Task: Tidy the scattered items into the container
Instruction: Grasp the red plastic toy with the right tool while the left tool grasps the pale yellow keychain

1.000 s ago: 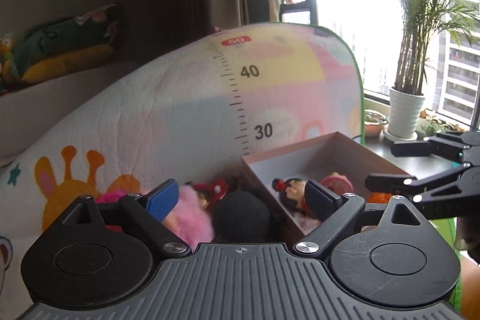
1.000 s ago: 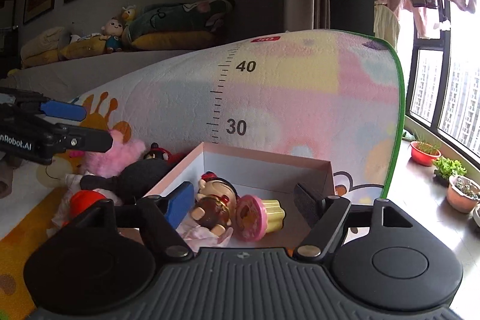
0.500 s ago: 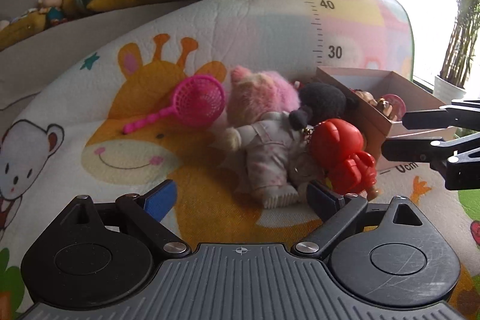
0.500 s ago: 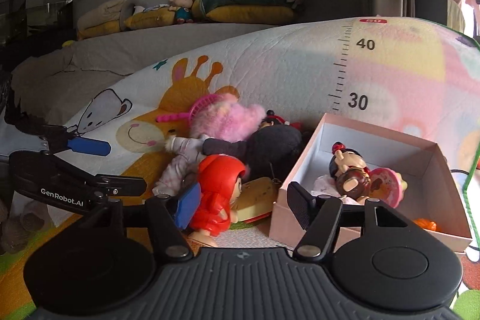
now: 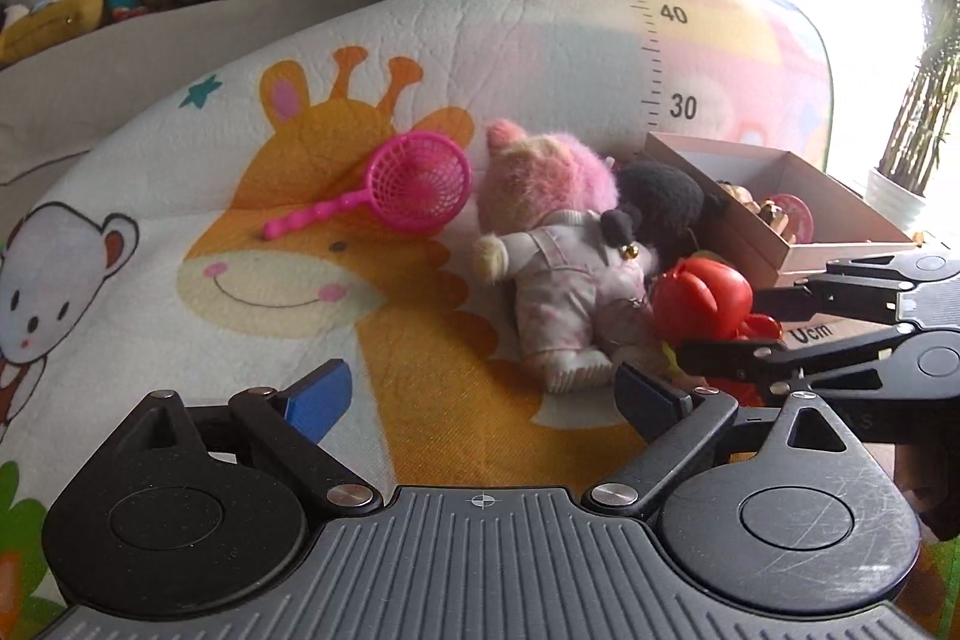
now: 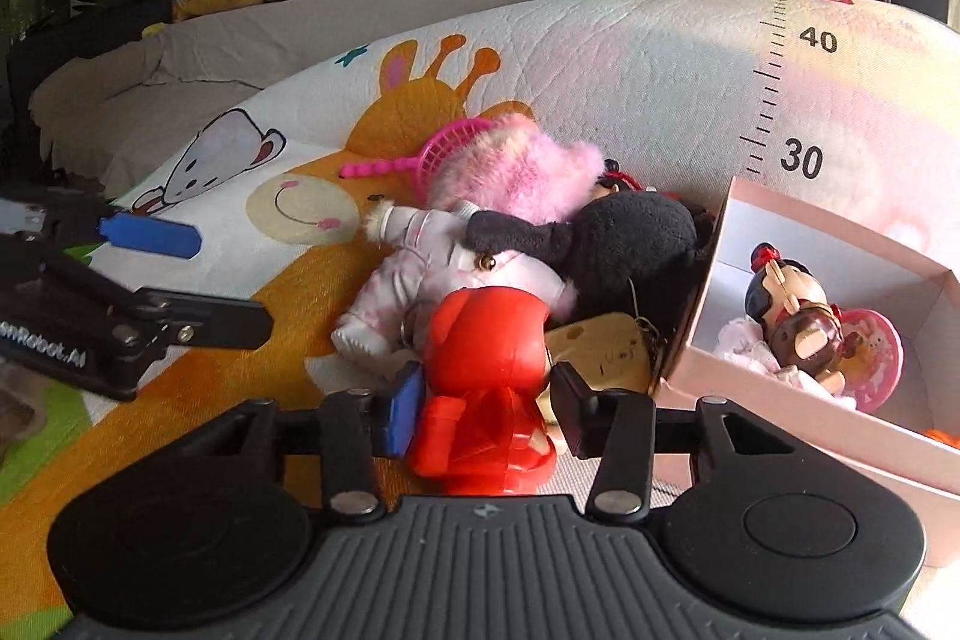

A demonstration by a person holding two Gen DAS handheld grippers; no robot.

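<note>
red figurine (image 6: 486, 376) stands against a pink plush (image 6: 480, 220) and box (image 6: 798, 436); right gripper (image 6: 486, 400) brackets it, left gripper (image 5: 480, 394) gapes empty.

Both tongs are black linkage frames with silver screws and ribbed grey housings. Each left tongs (image 5: 480, 394) and right tongs (image 6: 483, 400) pairs one blue pad (image 5: 318, 397) with a black one. White lettering (image 6: 42, 349) marks the left one's side.

Since a second ago, the right tool (image 6: 483, 403) has left the box (image 6: 804, 436) and closed in around the red figure (image 6: 489, 370), fingers flanking it, while the left tool (image 5: 480, 394) has drawn back toward the mat's (image 5: 420, 352) near edge.
</note>
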